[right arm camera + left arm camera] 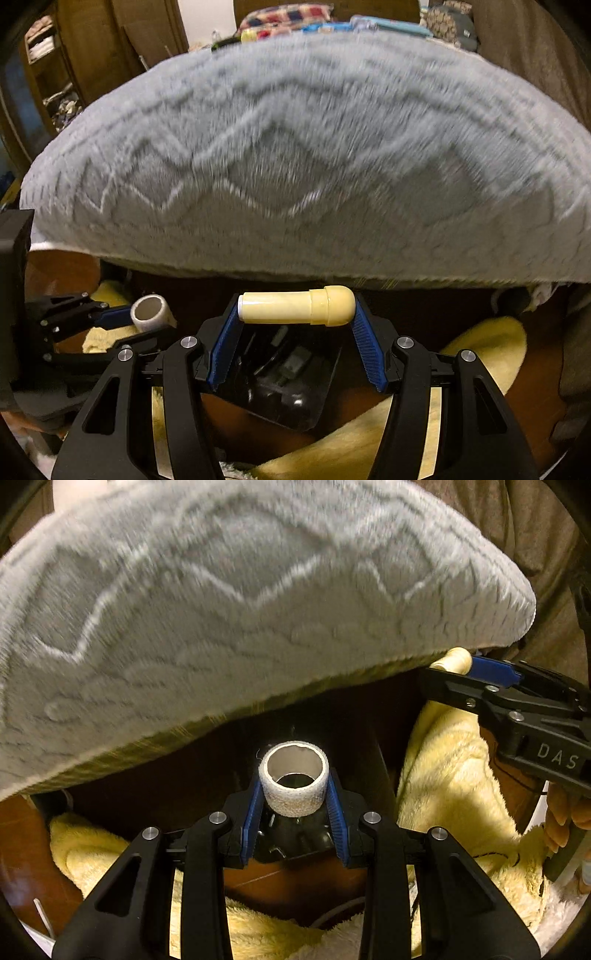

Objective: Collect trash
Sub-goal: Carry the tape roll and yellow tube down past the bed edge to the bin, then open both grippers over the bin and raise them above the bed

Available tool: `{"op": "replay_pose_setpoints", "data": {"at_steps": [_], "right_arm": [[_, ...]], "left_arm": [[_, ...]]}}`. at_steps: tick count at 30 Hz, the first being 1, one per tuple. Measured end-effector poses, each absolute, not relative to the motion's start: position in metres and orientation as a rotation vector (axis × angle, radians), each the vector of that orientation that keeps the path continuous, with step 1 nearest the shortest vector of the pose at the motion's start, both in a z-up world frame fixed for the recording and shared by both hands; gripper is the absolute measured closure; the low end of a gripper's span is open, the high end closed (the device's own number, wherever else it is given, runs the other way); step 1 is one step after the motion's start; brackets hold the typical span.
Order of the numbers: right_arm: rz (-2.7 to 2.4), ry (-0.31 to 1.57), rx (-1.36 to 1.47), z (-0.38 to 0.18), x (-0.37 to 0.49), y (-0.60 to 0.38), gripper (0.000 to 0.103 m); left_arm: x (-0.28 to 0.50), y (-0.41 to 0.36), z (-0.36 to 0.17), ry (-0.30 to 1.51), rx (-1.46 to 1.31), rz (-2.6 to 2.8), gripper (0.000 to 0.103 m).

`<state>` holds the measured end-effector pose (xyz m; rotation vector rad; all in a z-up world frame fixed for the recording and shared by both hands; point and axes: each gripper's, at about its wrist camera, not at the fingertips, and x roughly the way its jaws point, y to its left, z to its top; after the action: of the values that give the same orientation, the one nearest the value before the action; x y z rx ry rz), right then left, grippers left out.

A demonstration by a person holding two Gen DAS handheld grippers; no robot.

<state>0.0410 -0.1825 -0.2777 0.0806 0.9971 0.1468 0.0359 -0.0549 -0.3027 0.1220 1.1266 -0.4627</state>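
- My left claw (294, 805) pinches a nearly spent white tape roll (294, 781) at lower centre of the left wrist view.
- My right claw (295, 325) clamps a pale yellow capped tube (295, 306) end to end, at lower centre of its own view.
- Below both sits a black bin (284, 384), open, over a yellow fleece blanket (454, 775).
- A grey cushion (240, 602) fills the upper frame.
- I judge this the drop-off step: next, centre each item over the bin, then release.

Grey quilt (303, 166), pale trash below

Under the quilt's grey zigzag weave: a white tape roll (293, 784), a cream-yellow tube (295, 306), blue gripper pads (223, 354), a yellow fleece blanket (454, 760).
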Motion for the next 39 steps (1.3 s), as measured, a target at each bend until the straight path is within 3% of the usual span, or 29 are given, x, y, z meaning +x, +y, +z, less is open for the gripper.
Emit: {"op": "replay_pose_setpoints", "data": {"at_steps": [17, 28, 34, 39], "right_arm": [[0.166, 1.125, 0.129, -0.324, 0.063, -0.174, 0.044], [0.116, 1.008, 0.157, -0.278, 0.056, -0.195, 0.026], [0.063, 0.873, 0.18, -0.232, 0.047, -0.217, 0.015], [0.013, 0.761, 0.162, -0.191, 0.05, -0.235, 0.013]], "left_arm": [[0.057, -0.057, -0.345, 1.227, 0.092, -0.469, 0.071], [0.056, -0.04, -0.312, 1.164, 0.094, -0.42, 0.04], [0.049, -0.028, -0.263, 1.044, 0.103, -0.41, 0.028], [0.05, -0.017, -0.214, 0.92, 0.099, -0.387, 0.022]]}}
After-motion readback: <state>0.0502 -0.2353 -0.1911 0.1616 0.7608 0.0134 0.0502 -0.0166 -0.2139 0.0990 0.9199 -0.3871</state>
